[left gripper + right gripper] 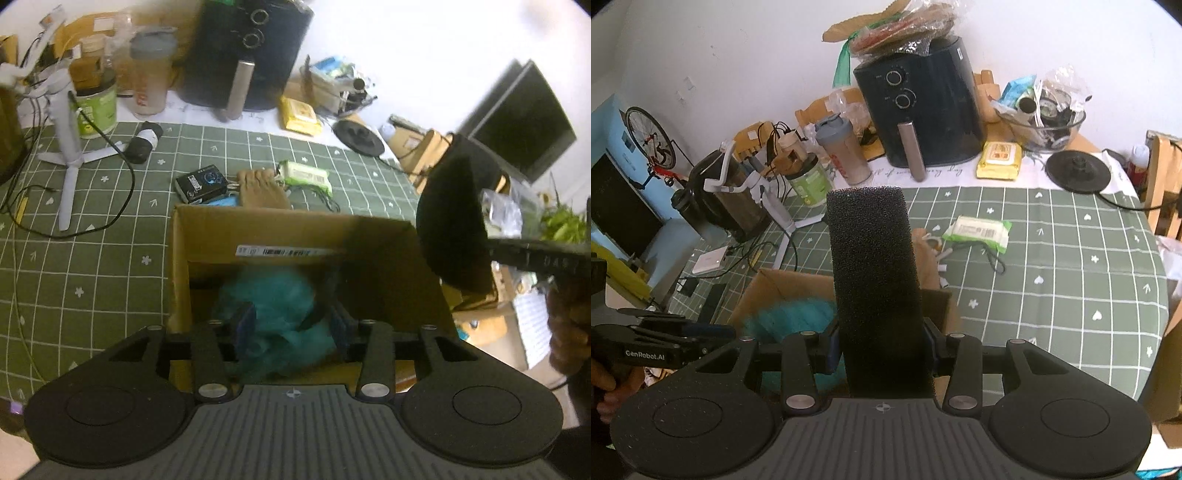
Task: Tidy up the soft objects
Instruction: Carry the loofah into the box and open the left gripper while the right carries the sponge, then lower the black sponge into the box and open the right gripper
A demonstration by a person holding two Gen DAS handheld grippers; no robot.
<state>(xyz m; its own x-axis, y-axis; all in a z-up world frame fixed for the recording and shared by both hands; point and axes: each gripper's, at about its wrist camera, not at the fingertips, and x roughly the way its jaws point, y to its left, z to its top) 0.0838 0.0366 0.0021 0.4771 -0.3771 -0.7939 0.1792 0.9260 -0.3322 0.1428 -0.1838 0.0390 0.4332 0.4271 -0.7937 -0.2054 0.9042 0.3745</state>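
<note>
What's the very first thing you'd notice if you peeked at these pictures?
The tall black foam sponge block jumps out first, standing upright, clamped in the right tool above the table. Next comes the fluffy teal mesh bath puff, sitting inside the open brown cardboard box between the left tool's parted fingers. Behind them stands a big dark air fryer at the back of the green checked tablecloth.

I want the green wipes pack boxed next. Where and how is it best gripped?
Probably across its short width at the middle, coming straight down from above. The green wipes pack lies flat on the checked tablecloth, long and narrow, with bare cloth on both long sides. A dark cord trails from its near edge, so keep the fingers clear of that end.
</note>
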